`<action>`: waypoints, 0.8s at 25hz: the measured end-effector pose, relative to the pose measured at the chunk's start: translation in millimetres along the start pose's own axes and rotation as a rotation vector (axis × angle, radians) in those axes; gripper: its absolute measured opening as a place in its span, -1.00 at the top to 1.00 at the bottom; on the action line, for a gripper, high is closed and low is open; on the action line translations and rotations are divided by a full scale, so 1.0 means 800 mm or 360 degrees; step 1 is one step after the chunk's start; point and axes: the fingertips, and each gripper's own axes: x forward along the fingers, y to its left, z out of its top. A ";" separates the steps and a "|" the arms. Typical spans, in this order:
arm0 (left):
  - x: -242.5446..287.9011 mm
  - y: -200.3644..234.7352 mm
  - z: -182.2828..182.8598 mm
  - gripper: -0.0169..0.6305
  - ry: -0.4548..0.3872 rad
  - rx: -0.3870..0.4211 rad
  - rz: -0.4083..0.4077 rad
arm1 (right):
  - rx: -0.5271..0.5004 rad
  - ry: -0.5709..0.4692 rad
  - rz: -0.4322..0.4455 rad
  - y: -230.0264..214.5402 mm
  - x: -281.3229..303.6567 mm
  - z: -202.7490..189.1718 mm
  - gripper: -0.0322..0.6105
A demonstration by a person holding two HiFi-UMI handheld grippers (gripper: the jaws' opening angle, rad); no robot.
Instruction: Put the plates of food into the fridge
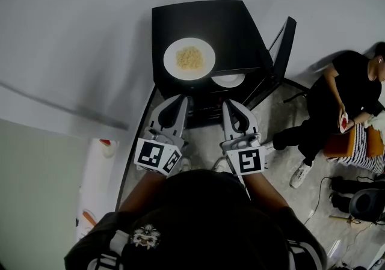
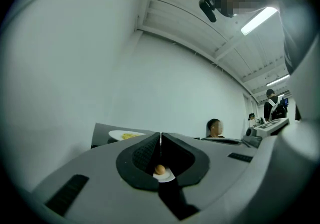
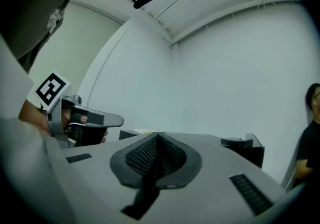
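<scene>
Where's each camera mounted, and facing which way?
Head view: on the person's head, looking steeply down at the noodle plate atop the black fridge; arms, left claw, right claw show.
Left gripper view: on left claw, facing the wall; shut jaws show.
Right gripper view: on right claw, same way; left claw shows.
Head and left views share the noodle plate.

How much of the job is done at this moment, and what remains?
One white plate seems already inside the open fridge, partly hidden. Both the left gripper and right gripper are shut and empty. The plate of yellow food on the fridge top is left.
</scene>
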 end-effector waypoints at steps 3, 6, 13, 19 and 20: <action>0.001 0.000 0.001 0.87 0.0011 0.0003 0.0016 | 0.0054 0.0021 0.0055 0.021 -0.003 -0.007 0.82; 0.002 -0.004 0.000 0.85 0.0017 -0.0003 0.0011 | 0.0081 0.0038 0.0081 0.030 -0.006 -0.011 0.82; 0.013 0.005 -0.007 0.66 -0.0014 -0.0396 0.0012 | 0.0166 0.0041 0.0102 0.014 -0.004 -0.012 0.82; 0.035 0.018 -0.015 0.46 -0.0096 -0.1240 0.0029 | 0.0230 0.0004 0.0126 -0.002 -0.003 -0.006 0.82; 0.041 0.021 -0.019 0.46 -0.0111 -0.1396 0.0040 | 0.0225 0.0018 0.0125 -0.007 -0.004 -0.010 0.82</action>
